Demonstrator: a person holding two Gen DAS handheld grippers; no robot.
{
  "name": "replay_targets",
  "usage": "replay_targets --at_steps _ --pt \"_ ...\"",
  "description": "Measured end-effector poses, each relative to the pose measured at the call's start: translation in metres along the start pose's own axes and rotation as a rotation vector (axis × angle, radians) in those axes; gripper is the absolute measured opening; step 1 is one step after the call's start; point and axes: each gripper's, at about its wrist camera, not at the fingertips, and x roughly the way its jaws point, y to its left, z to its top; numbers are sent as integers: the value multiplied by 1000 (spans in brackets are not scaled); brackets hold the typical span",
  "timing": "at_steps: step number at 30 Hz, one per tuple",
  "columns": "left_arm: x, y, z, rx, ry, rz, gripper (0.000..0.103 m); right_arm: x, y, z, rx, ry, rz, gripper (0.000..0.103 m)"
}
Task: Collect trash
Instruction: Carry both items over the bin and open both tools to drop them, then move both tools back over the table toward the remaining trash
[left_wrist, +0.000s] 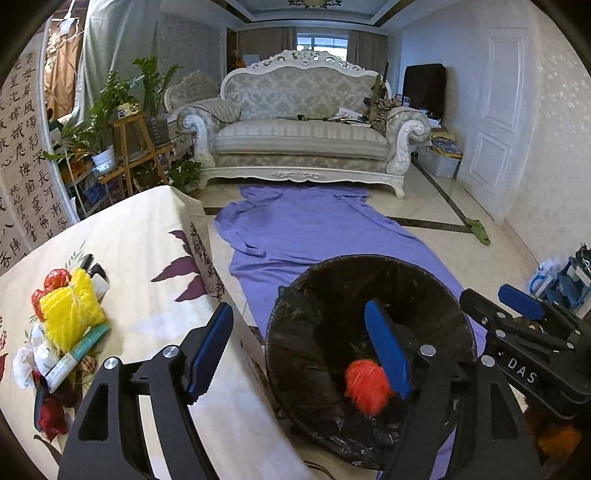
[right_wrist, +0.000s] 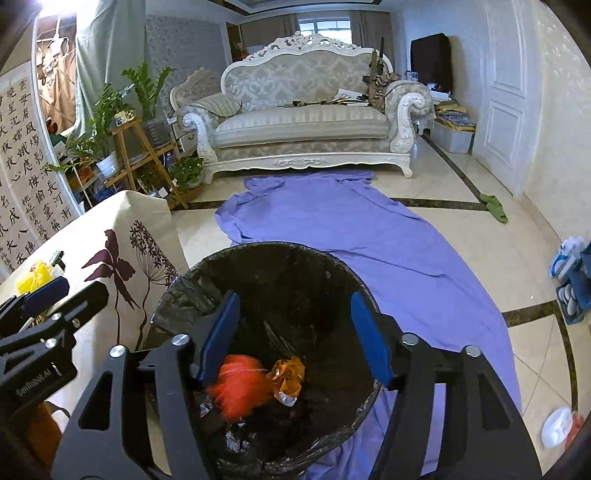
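Note:
A bin (left_wrist: 369, 260) with a black liner stands on the floor beside the table. Over its mouth my left gripper (left_wrist: 299, 354) is open with nothing between its blue pads. A blurred red-orange mesh ball (left_wrist: 365, 387) shows below them inside the bin. My right gripper (right_wrist: 295, 343) is open above the same bin (right_wrist: 280, 246), over the mesh ball (right_wrist: 240, 387) and a crumpled orange wrapper (right_wrist: 288, 376). Each gripper shows in the other's view: right gripper (left_wrist: 502, 301), left gripper (right_wrist: 66, 293). More trash lies on the table: yellow mesh (left_wrist: 70, 314), a red bag (left_wrist: 55, 278), a tube (left_wrist: 77, 354).
The table (left_wrist: 147, 258) with a flowered cloth is left of the bin. A purple sheet (left_wrist: 314, 229) covers the floor up to a sofa (left_wrist: 303, 136). Plants on stands (left_wrist: 110, 147) are at the left, and green slippers (right_wrist: 493, 206) and shoes (right_wrist: 565, 258) at the right.

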Motion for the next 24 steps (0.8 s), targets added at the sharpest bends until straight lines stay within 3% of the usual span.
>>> replay_targets --at_steps 9,24 --pt "-17 28 -5 -39 -9 51 72 -6 21 -2 -20 4 45 70" --pt "-56 105 -36 -131 -4 195 72 -17 99 -10 -132 23 173 70"
